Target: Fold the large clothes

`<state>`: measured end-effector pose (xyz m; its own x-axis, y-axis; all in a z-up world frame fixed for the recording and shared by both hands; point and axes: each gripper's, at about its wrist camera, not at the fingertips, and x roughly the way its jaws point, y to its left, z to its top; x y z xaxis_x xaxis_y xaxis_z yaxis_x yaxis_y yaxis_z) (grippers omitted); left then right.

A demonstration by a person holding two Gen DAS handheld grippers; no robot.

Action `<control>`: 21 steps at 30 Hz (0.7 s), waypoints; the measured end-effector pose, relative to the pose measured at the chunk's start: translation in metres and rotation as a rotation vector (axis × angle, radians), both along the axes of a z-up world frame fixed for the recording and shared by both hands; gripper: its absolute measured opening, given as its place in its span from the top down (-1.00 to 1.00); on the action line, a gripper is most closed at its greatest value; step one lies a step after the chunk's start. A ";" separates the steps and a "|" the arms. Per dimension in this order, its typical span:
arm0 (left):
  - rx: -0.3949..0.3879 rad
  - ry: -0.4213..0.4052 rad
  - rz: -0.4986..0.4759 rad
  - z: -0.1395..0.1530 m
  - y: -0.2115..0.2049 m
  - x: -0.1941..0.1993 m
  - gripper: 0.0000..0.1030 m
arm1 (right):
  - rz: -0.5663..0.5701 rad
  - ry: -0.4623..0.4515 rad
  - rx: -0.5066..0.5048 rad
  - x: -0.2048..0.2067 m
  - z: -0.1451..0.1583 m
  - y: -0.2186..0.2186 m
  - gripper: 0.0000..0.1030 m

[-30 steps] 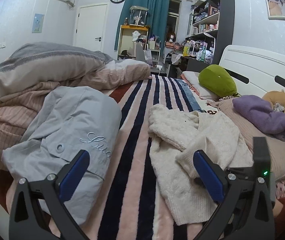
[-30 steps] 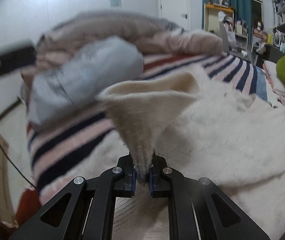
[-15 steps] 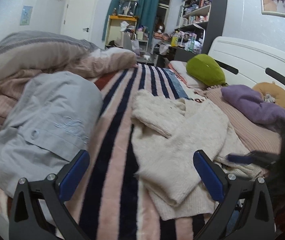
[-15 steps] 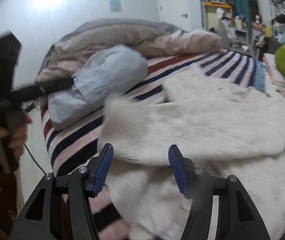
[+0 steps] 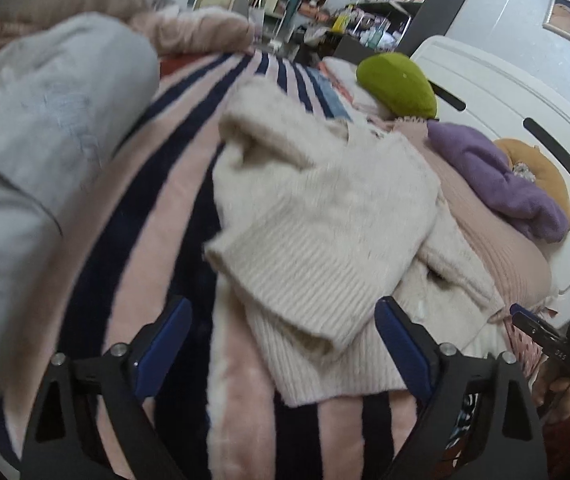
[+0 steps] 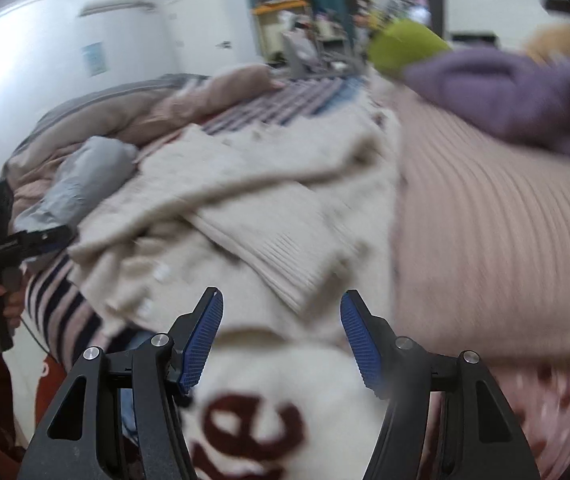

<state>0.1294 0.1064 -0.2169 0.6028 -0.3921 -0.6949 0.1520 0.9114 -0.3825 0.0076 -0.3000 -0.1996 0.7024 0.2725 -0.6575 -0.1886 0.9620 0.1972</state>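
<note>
While both spread claws, left claw (image 5: 281, 344) and right claw (image 6: 281, 338), face the cream sweater (image 5: 317, 216), only the right view shows red lettering (image 6: 253, 428).

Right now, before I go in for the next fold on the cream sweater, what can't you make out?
- Cream sweater: its near hem is hidden behind the open left gripper in the left wrist view.
- Its right side: motion-blurred in the right wrist view, so edges and the second sleeve are unclear.
- White cloth with red letters under the open right gripper: cut off at the bottom, word unreadable.
</note>
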 end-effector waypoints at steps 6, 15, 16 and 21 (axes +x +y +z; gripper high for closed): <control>-0.071 0.077 -0.053 -0.029 -0.012 0.003 -0.43 | -0.108 0.082 0.056 -0.002 -0.031 -0.033 -0.12; -0.056 0.093 -0.032 -0.031 -0.013 0.002 -0.43 | -0.098 0.106 0.189 0.019 -0.042 -0.017 -0.15; -0.073 0.094 -0.026 -0.030 -0.006 0.000 -0.43 | -0.094 0.116 0.200 0.018 -0.043 -0.014 -0.15; -0.168 0.111 -0.050 -0.034 0.009 -0.002 -0.40 | -0.035 0.143 0.275 0.009 -0.048 0.005 -0.12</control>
